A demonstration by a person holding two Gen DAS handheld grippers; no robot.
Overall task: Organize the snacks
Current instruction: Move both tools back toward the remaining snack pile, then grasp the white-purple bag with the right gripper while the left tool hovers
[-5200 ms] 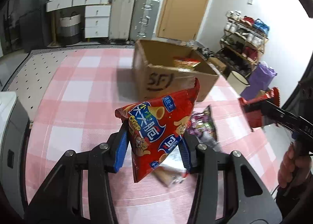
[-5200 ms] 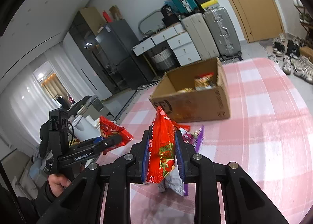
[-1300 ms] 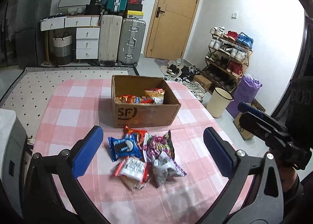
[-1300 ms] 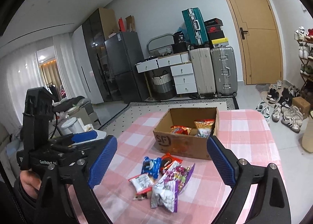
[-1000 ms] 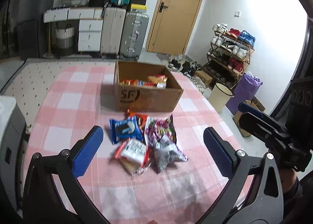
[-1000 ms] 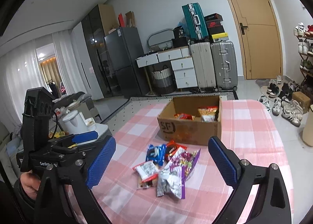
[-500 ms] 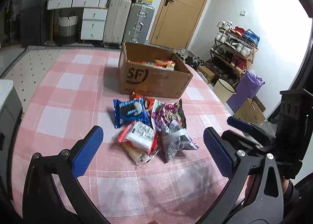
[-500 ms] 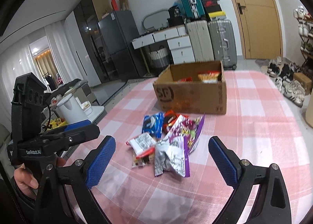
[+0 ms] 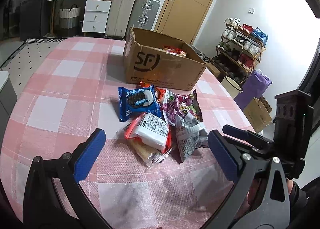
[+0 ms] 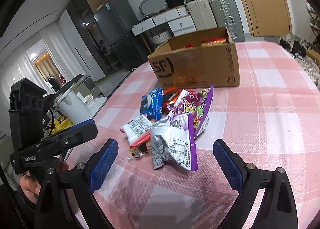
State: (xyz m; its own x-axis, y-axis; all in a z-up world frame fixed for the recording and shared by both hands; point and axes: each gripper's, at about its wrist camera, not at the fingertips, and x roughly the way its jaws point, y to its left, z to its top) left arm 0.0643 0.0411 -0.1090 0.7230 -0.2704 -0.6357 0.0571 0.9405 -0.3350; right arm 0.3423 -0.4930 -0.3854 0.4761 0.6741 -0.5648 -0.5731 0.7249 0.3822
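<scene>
A heap of snack packets lies on the pink checked tablecloth (image 9: pixel 60 96) in front of an open cardboard box (image 9: pixel 160 64) (image 10: pixel 196 64) that holds red packets. The heap has a blue cookie packet (image 9: pixel 138 102) (image 10: pixel 151 104), a white packet with red edges (image 9: pixel 152 131) (image 10: pixel 136 129), a purple candy bag (image 9: pixel 182 106) (image 10: pixel 198 108) and a crumpled silver bag (image 9: pixel 190 137) (image 10: pixel 172 145). My left gripper (image 9: pixel 156 155) hangs open just short of the heap, empty. Over the near edge of the silver bag my right gripper (image 10: pixel 165 161) is open and empty too.
Suitcases (image 9: pixel 128 10), a white drawer unit (image 9: pixel 96 14) and a wooden door (image 9: pixel 188 0) stand behind the table. A shoe rack (image 9: pixel 240 46) and a bin (image 9: pixel 230 86) are to the right. A white kettle (image 10: pixel 74 104) sits off the table's left edge.
Both grippers dropped the red snack bags they held, opened wide, and have since come down and forward toward the heap, which now looks much closer.
</scene>
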